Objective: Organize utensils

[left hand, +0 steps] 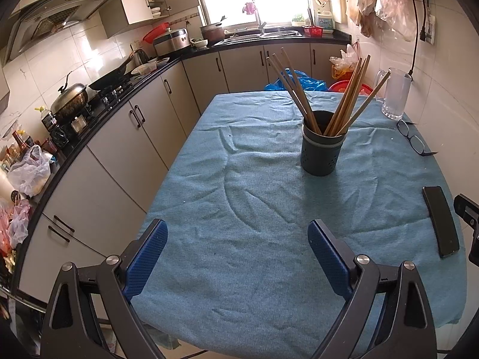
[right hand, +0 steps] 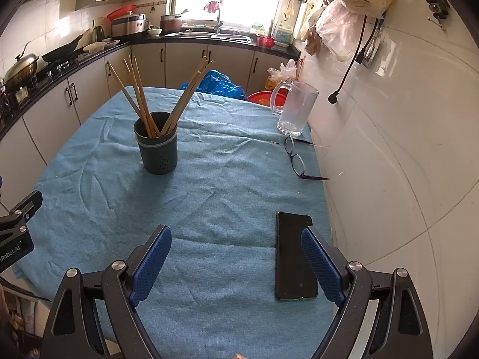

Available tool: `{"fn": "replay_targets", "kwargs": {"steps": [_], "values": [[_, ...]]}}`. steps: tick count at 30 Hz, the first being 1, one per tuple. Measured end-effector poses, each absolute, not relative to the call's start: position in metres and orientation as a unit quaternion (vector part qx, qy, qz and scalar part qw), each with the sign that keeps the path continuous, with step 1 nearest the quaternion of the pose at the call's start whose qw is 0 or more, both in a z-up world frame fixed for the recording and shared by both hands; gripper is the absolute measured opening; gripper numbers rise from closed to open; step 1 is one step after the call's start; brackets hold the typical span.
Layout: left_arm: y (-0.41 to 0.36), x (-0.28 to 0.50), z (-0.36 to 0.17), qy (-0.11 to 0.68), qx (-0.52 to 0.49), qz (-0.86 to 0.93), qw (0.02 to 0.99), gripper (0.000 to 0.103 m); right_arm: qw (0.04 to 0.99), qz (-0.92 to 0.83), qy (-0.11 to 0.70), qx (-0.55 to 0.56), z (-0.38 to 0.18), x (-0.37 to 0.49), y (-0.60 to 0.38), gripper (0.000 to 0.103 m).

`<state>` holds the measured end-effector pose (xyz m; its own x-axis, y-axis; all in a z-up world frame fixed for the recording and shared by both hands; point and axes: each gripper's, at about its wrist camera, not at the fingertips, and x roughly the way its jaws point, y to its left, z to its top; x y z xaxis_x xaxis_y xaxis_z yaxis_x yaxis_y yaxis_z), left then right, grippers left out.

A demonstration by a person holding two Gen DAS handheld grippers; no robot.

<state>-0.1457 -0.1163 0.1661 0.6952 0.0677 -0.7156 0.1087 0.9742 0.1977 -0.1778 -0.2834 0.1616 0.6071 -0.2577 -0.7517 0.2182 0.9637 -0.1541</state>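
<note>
though wide open, both claws (left hand: 238,257) (right hand: 236,264) empty

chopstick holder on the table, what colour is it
Dark grey-blue chopstick holder with a pale band near the rim; clearest in the right wrist view.

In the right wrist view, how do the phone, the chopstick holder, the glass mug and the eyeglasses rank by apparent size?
Largest to smallest:
1. phone, though nearest the camera
2. chopstick holder and glass mug, too alike to rank
3. eyeglasses

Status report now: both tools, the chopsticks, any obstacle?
Left tool open, right tool open, both empty. Chopsticks upright in holder. Phone under right tool.
</note>
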Motion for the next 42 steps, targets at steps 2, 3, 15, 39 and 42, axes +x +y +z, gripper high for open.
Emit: {"fn": "replay_targets", "kwargs": {"steps": [2,3,15,39,42], "values": [[-0.116,-0.145,0.165,0.391,0.114,-0.010,0.913,0.094,0.896,-0.132,0.424,-0.024,0.161,-0.177,-0.283,0.092],[-0.116,-0.145,0.165,0.392,0.114,-0.011,0.913,0.094,0.895,-0.132,0.425,-0.024,0.161,-0.177,-0.284,0.092],[-0.113,-0.144,0.163,0.393,0.114,-0.011,0.912,0.094,0.895,-0.130,0.427,-0.024,0.158,-0.172,-0.285,0.092],[-0.094,-0.134,0.156,0.400,0.081,-0.027,0.912,0.094,0.887,-0.117,0.447,-0.018,0.142,-0.157,-0.291,0.092],[-0.085,-0.124,0.139,0.432,0.070,-0.016,0.899,0.094,0.879,-0.103,0.465,0.014,0.121,-0.153,-0.301,0.092]]}}
